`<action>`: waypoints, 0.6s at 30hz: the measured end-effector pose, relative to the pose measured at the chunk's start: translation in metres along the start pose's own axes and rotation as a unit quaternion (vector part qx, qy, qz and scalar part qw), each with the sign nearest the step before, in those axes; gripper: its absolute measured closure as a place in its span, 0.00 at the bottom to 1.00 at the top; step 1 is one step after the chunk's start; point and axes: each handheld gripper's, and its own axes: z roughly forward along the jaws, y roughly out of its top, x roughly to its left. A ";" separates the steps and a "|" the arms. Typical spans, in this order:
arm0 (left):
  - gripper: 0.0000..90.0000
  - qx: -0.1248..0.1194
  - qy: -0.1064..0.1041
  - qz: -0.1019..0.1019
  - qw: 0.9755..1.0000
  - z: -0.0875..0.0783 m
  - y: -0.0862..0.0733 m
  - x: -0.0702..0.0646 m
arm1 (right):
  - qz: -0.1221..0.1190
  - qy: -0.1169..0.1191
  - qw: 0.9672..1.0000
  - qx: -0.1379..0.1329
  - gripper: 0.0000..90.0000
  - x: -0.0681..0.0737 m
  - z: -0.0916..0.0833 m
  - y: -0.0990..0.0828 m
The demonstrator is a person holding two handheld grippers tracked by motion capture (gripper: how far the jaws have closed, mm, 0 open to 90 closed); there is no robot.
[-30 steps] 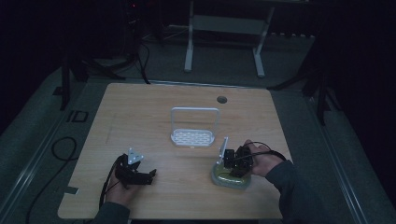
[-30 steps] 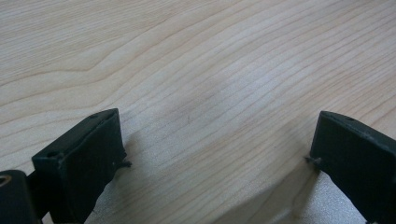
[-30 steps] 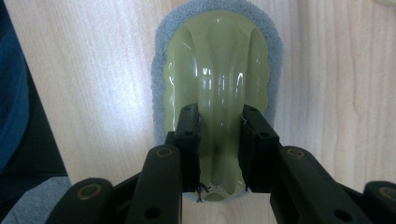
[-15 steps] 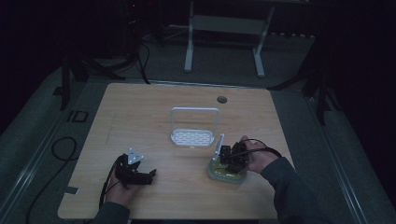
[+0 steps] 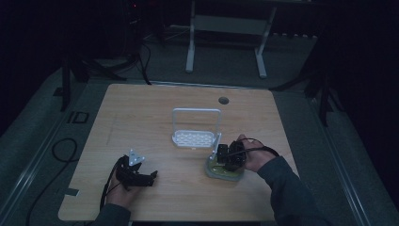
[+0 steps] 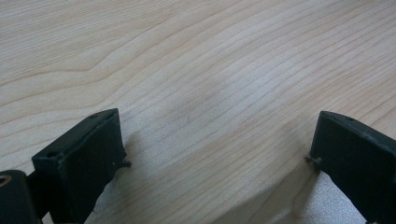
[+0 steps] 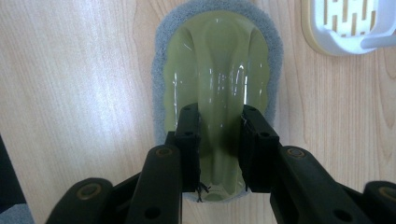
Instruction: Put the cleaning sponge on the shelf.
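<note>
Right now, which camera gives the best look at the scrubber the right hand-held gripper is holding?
The right gripper view: the scrubber lies close up, its green handle pinched between the jaws and grey pad showing around it. The high view shows it small, dim and partly covered. The left gripper view faces bare table.

I count one scrubbing pad (image 7: 215, 100) with a green handle and one white rack (image 5: 196, 129) on my single desk (image 5: 141, 108). I have two hand-held grippers: the left hand-held gripper (image 5: 149, 177) and the right hand-held gripper (image 7: 219, 154).
</note>
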 end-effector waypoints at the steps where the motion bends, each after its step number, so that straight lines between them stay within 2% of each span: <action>1: 0.03 0.000 0.000 0.000 1.000 0.000 0.000 0.000 | 0.000 -0.001 1.000 0.000 0.79 0.000 0.001 0.002; 18: 0.03 0.000 0.000 0.000 1.000 0.000 0.000 0.000 | -0.009 -0.023 1.000 -0.011 0.79 -0.004 0.002 0.016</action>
